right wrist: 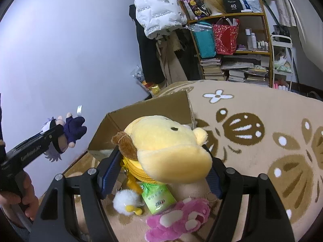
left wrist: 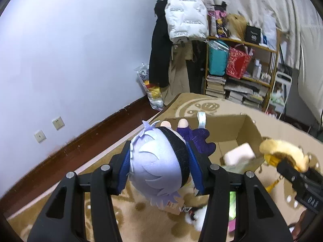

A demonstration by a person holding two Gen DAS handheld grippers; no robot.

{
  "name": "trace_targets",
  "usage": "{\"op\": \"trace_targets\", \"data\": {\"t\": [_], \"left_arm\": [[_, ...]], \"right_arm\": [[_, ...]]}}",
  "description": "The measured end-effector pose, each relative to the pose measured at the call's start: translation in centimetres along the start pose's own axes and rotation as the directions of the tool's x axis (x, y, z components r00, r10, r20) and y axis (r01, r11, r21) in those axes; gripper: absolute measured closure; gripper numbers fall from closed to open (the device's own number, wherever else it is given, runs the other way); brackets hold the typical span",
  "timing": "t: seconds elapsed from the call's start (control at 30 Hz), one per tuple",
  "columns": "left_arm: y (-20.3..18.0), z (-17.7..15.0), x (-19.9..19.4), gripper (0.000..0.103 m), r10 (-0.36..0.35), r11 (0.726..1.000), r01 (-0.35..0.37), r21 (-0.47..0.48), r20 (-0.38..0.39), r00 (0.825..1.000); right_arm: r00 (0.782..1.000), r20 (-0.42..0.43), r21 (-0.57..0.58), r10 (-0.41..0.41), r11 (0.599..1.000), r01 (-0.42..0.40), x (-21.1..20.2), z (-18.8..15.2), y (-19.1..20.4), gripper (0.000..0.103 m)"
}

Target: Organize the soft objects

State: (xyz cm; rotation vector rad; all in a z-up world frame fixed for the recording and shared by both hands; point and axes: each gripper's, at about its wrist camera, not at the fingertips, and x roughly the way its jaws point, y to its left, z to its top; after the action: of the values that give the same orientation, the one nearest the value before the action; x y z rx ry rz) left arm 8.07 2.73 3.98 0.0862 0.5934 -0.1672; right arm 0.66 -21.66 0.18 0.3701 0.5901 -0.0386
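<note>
My left gripper (left wrist: 159, 167) is shut on a plush doll (left wrist: 157, 163) with pale lilac hair, a black band and dark purple clothes, held above the carpet beside an open cardboard box (left wrist: 240, 125). In the right wrist view that same doll (right wrist: 66, 133) hangs at the left in the other gripper. My right gripper (right wrist: 161, 167) is shut on a yellow plush duck (right wrist: 167, 147) with a brown ear, lifted over the box (right wrist: 149, 106). The duck (left wrist: 282, 151) shows at the right of the left wrist view. A pink block (left wrist: 239, 154) lies inside the box.
On the patterned beige carpet (right wrist: 252, 141) lie a pink plush (right wrist: 179, 221), a white fluffy toy (right wrist: 126, 200) and a green tissue pack (right wrist: 157, 197). A cluttered wooden shelf (right wrist: 232, 40), hanging coats (right wrist: 157, 10) and a filled plastic bag (left wrist: 151, 88) stand at the far wall.
</note>
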Motion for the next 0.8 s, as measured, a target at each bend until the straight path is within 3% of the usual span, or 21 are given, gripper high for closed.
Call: {"op": "trace_targets", "data": {"t": [0.4, 0.8], "left_arm": [[0.2, 2.6, 2.1, 0.052, -0.023, 1.0, 0.024, -0.017, 0.042, 0.999], [-1.7, 4.0, 4.1, 0.052, -0.014, 0.997, 0.009, 0.073, 0.068, 0.998]], "right_arm": [[0.997, 0.075, -0.041, 0.007, 0.999, -0.004, 0.5, 2.1, 0.4, 0.025], [0.997, 0.069, -0.173, 0.013, 0.985, -0.001, 3.4, 4.7, 2.6, 0.025]]}}
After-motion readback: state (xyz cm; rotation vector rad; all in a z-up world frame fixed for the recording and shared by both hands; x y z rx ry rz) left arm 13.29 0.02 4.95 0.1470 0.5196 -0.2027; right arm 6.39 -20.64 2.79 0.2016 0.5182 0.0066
